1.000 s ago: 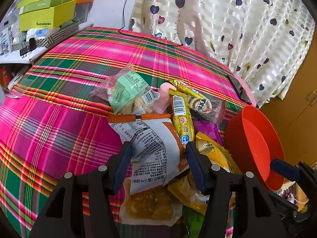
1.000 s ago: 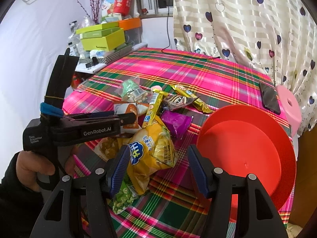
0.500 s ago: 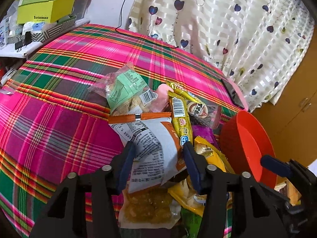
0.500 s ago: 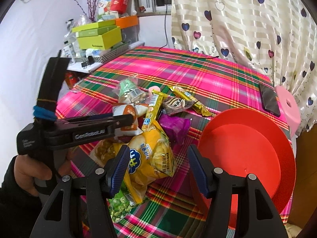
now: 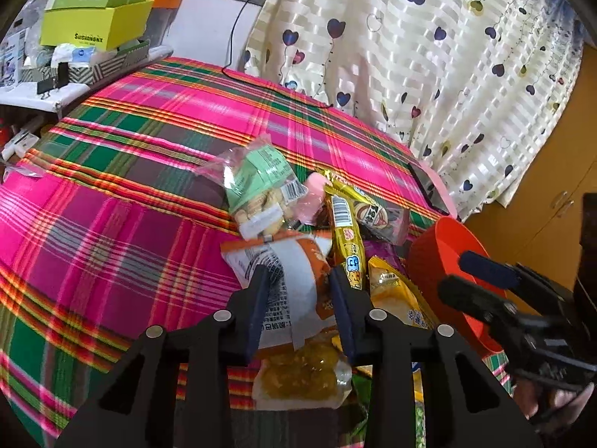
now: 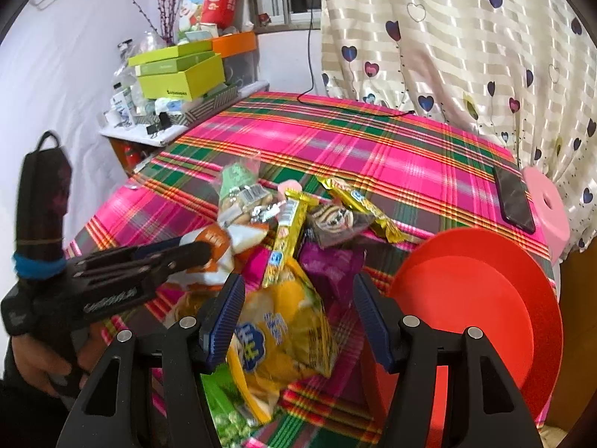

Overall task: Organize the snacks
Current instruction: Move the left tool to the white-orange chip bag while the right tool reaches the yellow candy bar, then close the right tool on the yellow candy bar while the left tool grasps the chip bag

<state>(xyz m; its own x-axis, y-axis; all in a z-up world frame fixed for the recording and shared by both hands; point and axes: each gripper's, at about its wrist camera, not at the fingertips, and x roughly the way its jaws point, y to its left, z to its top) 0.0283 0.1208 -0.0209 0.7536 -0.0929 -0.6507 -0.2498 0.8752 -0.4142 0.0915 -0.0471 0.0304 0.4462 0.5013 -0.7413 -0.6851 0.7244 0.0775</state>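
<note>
- gripping the white-and-orange snack packet, the left tool is clenched on it; its jaws have just been closing, and the packet is bulging up between the blue pads.
- that packet is lying at the near edge of the snack pile, at about 6 o'clock from the green-labelled clear bag and touching the long gold stick pack at its 3 o'clock side.
- the right tool is standing released, jaws wide apart, hanging over the yellow chip bag without its pads pressing on it.
- the red bowl is sitting at 3 o'clock of the pile, near the table's edge, tilted up toward the camera.
- the purple packet is lying between the yellow bag and the bowl.
- everything is resting on the pink plaid tablecloth; a dark phone is lying at 1 o'clock, well apart from the snacks.
</note>
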